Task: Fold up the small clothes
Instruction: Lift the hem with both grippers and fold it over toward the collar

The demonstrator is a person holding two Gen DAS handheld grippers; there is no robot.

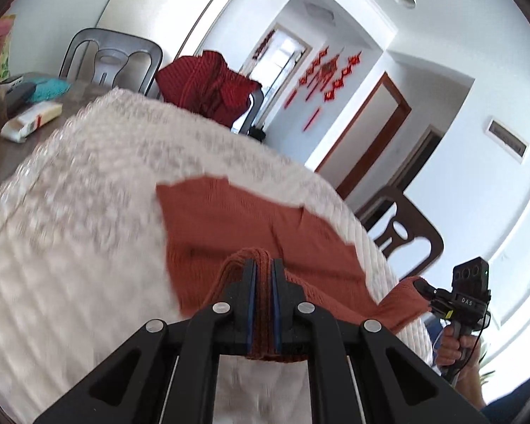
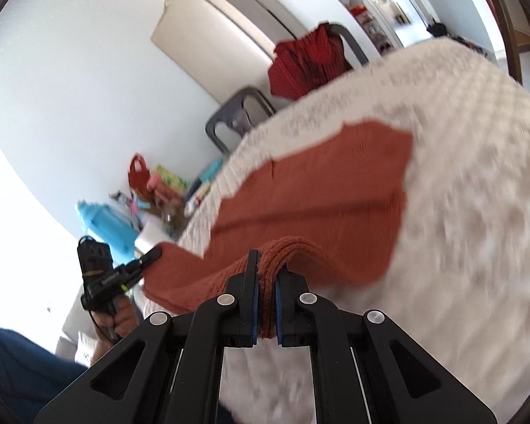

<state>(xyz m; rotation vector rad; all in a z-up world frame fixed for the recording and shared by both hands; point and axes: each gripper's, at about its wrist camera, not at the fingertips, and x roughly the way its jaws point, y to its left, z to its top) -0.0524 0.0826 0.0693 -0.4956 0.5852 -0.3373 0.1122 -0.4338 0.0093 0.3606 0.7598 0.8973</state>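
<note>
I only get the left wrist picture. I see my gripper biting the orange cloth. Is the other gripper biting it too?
Observer: Yes. The right gripper is shut on a bunched edge of the orange cloth.
Child: What's past my left hand, off the table?
Observer: A blue plastic thing and a small red bag among clutter by the wall.
Child: Anything big back there?
Observer: A tall beige cabinet behind the chair with the red garment.
</note>
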